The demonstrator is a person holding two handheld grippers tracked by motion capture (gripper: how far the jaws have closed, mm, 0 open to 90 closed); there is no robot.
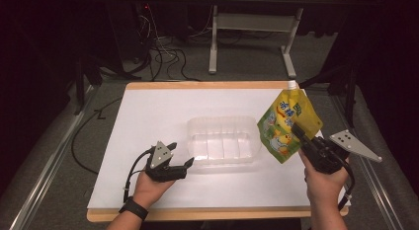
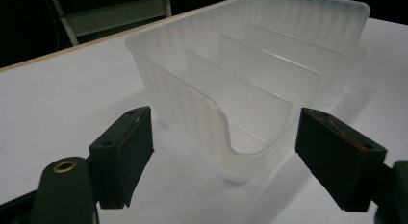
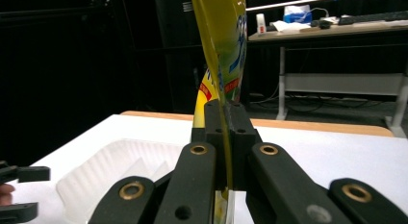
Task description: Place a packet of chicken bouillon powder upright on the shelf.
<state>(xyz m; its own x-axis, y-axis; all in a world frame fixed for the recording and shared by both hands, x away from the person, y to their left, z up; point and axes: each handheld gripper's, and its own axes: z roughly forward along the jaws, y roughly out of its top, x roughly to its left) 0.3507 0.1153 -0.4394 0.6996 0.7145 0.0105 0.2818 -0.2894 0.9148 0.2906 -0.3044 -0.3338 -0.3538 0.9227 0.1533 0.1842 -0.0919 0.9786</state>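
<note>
Yellow-green spouted pouch (image 1: 286,126): printed text on the front, blue characters near the top in the high view, too small and blurred to read. Cartoon duck-like figure below them, no legible brand. In the right gripper view the pouch (image 3: 226,46) is seen edge-on, with blue lettering and a red band carrying white print, both unreadable. Nothing readable on the clear plastic divided container (image 2: 250,89).

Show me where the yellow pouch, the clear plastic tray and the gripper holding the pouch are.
yellow pouch (image 1: 288,122), high view, on its printed front.
clear plastic tray (image 2: 202,116), left gripper view, on its near ribbed wall.
right gripper (image 3: 224,132), right gripper view, where its jaws pinch the pouch.
</note>
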